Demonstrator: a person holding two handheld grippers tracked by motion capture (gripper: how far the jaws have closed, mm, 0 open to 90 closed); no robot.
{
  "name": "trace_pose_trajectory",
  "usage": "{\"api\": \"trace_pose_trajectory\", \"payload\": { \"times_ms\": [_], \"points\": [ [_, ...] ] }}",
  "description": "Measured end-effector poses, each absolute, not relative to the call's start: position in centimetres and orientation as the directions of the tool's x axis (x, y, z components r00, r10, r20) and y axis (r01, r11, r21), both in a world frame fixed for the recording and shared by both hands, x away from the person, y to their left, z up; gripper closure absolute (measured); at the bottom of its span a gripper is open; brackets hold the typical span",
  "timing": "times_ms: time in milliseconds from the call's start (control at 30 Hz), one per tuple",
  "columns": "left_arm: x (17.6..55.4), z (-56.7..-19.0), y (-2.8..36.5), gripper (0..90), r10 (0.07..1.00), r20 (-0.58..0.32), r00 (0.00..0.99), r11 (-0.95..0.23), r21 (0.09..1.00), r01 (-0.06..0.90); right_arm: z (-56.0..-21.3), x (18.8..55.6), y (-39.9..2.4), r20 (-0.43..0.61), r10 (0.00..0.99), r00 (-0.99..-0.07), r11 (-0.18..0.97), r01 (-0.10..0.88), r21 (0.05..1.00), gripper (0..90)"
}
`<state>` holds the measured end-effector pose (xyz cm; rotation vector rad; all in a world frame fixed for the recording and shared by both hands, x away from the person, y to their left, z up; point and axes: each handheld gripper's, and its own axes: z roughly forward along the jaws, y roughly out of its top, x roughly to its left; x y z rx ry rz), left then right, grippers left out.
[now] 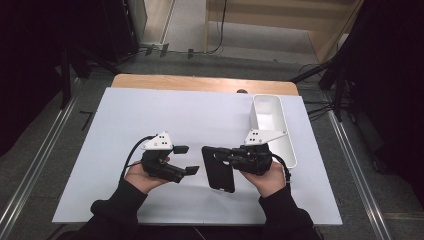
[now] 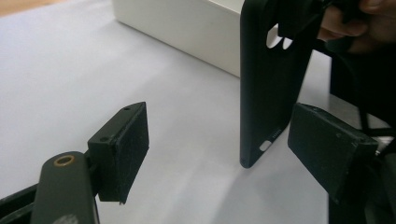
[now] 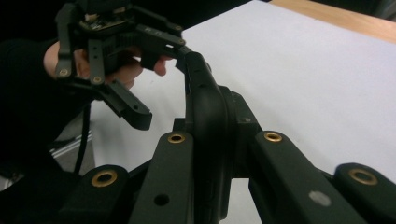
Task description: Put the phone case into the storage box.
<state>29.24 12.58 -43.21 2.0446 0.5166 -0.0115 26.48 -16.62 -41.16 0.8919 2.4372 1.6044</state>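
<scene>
A: Starting at the left: left gripper (image 1: 184,160) held low over the white surface (image 1: 150,115), fingers (image 2: 122,149) standing well apart, nothing between them.

B: Confirmed from the left gripper view. Two black pads spread wide, bare white sheet in the gap. Pointing toward the middle of the surface.

A: Cable looping off the back of it, grey three-cornered plate on top. Left hand (image 1: 142,177) wrapped around the body, dark sleeve behind.

B: Moving to the middle now: black phone case (image 1: 218,169), raised off the surface, long side running toward the near edge in the high view.

A: Seen in the left gripper view standing on end just beyond the far pad, camera cutout near the top, port slots at the lower end. Just beside that pad, not touching as far as can be told.

B: And to the right: right gripper (image 1: 227,156), fingers pressed together on the case's edge. Clamped hard, visible in the right gripper view with the case's rim pinched between the two black arms.

A: Right hand (image 1: 267,177) behind it. Farther right, a white rectangular bin (image 1: 287,145), lying lengthwise along the surface's right side, just behind that gripper.
</scene>
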Motion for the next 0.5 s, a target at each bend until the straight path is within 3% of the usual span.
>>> {"api": "trace_pose_trajectory", "payload": {
  "times_ms": [167, 367, 500],
  "points": [
    [29.4, -43.1, 12.8, 20.4, 0.301, -0.263, 0.917, -0.430, 0.820, 0.377, -41.3, 26.6, -16.6, 0.244, 0.489, -0.837, 0.295, 0.422, 0.857, 80.0],
    [29.8, -42.7, 13.5, 20.1, 0.304, -0.296, 0.906, -0.367, 0.841, 0.398, -41.3, 26.8, -16.6, 0.252, 0.463, -0.850, 0.299, 0.418, 0.858, 80.0],
    [29.9, -42.5, 13.8, 20.3, 0.276, -0.285, 0.918, -0.378, 0.846, 0.376, -41.3, 26.9, -16.6, 0.263, 0.442, -0.858, 0.298, 0.417, 0.859, 80.0]
  ]
}}
